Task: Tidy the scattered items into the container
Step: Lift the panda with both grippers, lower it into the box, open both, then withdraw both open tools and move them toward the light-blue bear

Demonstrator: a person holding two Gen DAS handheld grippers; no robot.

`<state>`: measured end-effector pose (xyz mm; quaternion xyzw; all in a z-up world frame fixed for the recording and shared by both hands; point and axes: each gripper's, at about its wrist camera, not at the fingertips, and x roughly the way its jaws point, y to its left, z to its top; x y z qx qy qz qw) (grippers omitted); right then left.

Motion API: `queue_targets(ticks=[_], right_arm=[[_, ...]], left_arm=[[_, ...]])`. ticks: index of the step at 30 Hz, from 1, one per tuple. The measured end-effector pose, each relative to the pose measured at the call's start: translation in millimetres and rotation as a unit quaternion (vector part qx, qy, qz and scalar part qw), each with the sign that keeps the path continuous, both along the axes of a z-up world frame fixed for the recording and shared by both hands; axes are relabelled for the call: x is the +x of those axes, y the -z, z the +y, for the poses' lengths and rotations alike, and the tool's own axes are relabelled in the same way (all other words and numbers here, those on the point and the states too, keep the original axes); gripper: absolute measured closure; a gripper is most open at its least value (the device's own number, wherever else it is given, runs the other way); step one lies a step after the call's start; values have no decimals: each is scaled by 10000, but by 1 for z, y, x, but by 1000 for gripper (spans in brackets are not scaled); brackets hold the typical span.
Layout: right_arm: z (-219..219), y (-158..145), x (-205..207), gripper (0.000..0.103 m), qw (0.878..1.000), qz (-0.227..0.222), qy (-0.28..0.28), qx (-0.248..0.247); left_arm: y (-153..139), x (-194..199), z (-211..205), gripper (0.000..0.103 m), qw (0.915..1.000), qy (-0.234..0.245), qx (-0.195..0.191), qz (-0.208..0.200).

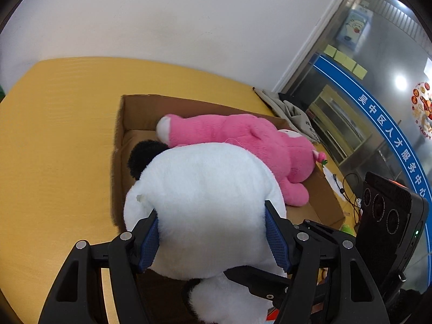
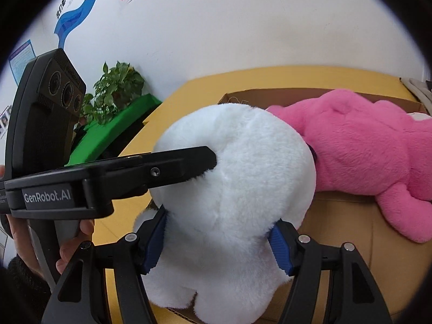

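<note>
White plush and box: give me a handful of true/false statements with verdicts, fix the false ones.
1. Both grippers are clamped on the white plush toy. True: the left gripper and the right gripper each press their blue pads into it.
2. The cardboard box is empty. False: a pink plush toy lies in it.
3. The box sits on a yellow surface. True.
4. The pink plush stands upright. False: it lies flat along the box.
5. The white plush has a black part. True: at its far end in the left wrist view.
</note>
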<state>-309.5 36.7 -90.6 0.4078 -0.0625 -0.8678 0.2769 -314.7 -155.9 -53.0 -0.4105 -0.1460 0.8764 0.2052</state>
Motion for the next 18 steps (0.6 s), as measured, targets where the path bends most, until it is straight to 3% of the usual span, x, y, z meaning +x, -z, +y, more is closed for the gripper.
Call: queue_targets(ticks=[6, 8, 11, 14, 18], right_arm=[[-18, 22, -19, 37, 9976, -672, -2, 139], [-16, 28, -17, 26, 9969, -762, 14, 178], [-15, 29, -4, 19, 9950, -965, -72, 264], [-5, 18, 14, 18, 9961, -850, -4, 236], [34, -11, 51, 14, 9983, -491, 295, -101]], left_arm=[[13, -4, 8, 21, 9986, -36, -486, -193], [15, -4, 9, 18, 9987, -72, -465, -189], [10, 6, 7, 15, 9986, -209, -464, -118], [-5, 25, -1, 13, 9977, -538, -405, -11], [-34, 80, -9, 0, 9941, -968, -284, 408]])
